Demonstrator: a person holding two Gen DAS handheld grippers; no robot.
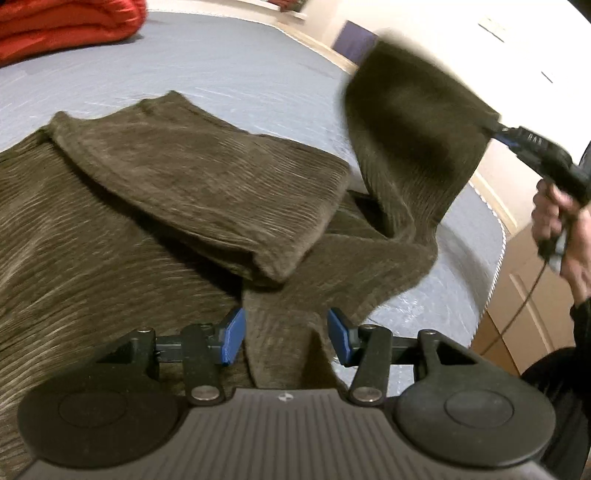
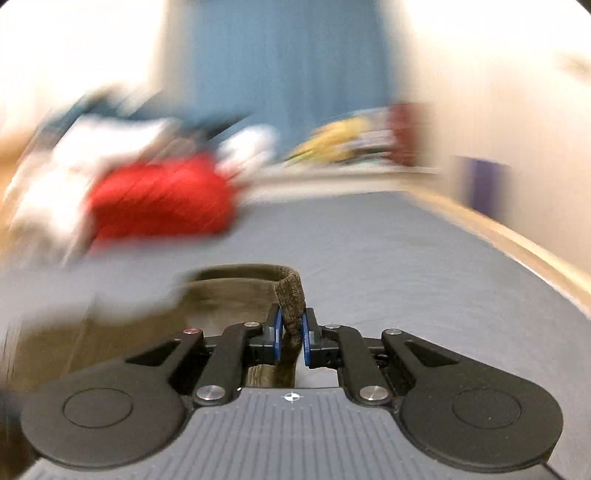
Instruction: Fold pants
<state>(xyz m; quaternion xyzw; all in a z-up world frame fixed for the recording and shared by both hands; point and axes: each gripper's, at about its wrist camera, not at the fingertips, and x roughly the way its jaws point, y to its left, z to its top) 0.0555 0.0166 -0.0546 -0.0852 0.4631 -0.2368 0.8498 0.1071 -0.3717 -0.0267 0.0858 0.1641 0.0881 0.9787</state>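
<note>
Here, item one: a pair of olive-brown ribbed corduroy pants [image 1: 177,192], spread over the near half of a pale grey-blue quilted bed [image 1: 221,66], one leg already doubled back toward the waist, its hem lying at the far left. The second leg [image 1: 410,140] rises off the bed at the right, its long axis running up and away from a twisted crotch section at centre. Right gripper [image 2: 291,328]: blue pads clenched on that leg's hem band, held aloft with the person's hand [image 1: 561,221] on the handle at far right. Left gripper [image 1: 286,334]: jaws parted, straddling a narrow ridge of cloth at the near edge; the pads appear to stand clear of it, so nothing is grasped. Judged relation: the lifted leg must travel leftward and down to lie beside or upon the folded one, and the right hand alone carries it. Surroundings: a folded red quilt [image 1: 66,26] at the far left of the bed, well apart; wooden furniture [image 1: 532,280] beyond the right edge. No obstruction seen along the path, though the right wrist view is badly blurred.
</note>
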